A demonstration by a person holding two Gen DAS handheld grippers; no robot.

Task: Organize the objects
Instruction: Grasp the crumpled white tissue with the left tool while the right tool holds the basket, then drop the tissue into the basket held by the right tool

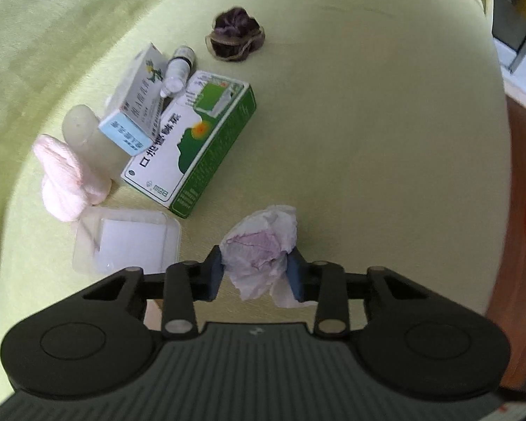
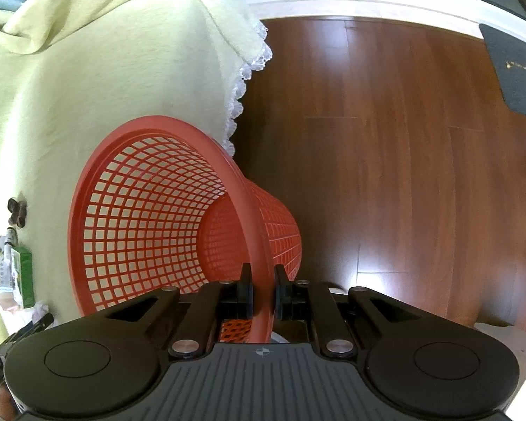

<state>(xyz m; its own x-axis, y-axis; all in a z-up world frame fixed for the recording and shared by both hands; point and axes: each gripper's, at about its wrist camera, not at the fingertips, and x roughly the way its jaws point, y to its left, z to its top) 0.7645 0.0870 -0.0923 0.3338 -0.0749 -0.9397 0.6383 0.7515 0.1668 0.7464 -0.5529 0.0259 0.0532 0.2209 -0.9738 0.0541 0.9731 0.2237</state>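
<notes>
Left claw [image 1: 256, 272] is pinching a crumpled tissue [image 1: 261, 245] on the green bedcover [image 1: 368, 140], at five o'clock from the boxes [image 1: 193, 147]. Soft, featherlight, easily torn; best gripped mid-wad. Right claw [image 2: 263, 291] is clamping the red basket's rim [image 2: 259, 245].

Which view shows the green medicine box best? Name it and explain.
The left wrist view: the green medicine box lies face up there, its printed top and green side plain. The right wrist view catches only a thin green sliver at its left edge.
</notes>
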